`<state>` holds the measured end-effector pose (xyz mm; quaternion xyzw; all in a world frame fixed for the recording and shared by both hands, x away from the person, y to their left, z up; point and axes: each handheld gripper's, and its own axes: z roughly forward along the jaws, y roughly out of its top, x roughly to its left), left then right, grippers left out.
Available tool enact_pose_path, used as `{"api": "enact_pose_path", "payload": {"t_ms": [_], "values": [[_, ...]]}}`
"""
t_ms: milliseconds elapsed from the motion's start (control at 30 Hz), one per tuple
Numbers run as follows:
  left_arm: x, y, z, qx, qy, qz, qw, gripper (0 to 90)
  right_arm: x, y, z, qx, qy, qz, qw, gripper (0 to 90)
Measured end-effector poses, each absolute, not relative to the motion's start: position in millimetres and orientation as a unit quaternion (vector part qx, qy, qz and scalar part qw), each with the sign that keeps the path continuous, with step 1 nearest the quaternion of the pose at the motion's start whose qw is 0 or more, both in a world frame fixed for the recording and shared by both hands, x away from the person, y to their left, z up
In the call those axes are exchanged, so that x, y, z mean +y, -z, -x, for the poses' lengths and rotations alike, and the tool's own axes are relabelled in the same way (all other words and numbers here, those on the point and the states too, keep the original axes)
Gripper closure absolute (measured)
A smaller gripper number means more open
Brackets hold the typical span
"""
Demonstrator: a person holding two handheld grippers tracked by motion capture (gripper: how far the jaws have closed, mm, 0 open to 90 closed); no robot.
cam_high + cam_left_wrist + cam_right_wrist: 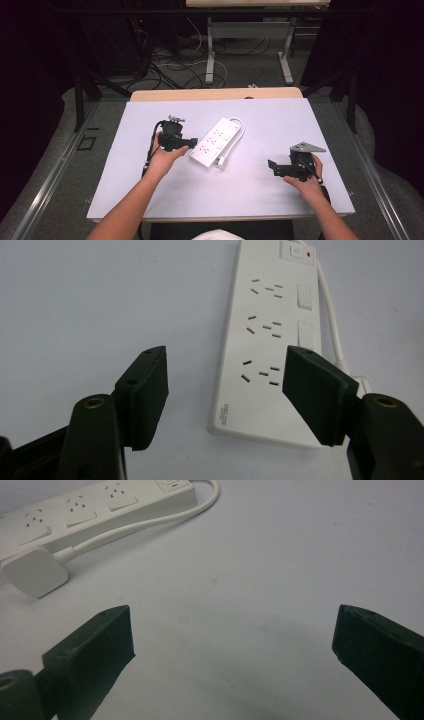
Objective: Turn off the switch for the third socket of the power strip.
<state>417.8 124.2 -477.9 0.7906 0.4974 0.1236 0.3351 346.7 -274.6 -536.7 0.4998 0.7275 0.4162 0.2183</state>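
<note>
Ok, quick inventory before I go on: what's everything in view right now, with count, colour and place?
power strip: one, white, three socket groups with switches, lying aslant mid-table
plug: one, white, on the sheet beside the strip's near end, on its cable
cable: one, white, looping from the strip's far end back along its side
table: one, covered by a pale sheet, wooden edge at the far side
second table: one, grey legs, behind, cables on the floor beneath
left tongs: one, black, open, just left of the strip, nothing gripped
right tongs: one, black, open, over bare sheet at the right, nothing between them
</note>
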Motion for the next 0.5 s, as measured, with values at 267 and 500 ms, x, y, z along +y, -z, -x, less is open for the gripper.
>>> {"api": "enact_pose_path", "payload": {"t_ms": [267,500], "values": [[132.6,477.7,-418.4,0.485,-0.135,-0.791,0.346,31.2,-274.5,536.8,-346.8,0.728,-0.416,-0.500,0.219,2.5],[139.2,477.0,-418.1,0.488,-0.135,-0.790,0.347,29.4,-274.5,536.3,-346.3,0.727,-0.415,-0.502,0.218,2.5]]}}
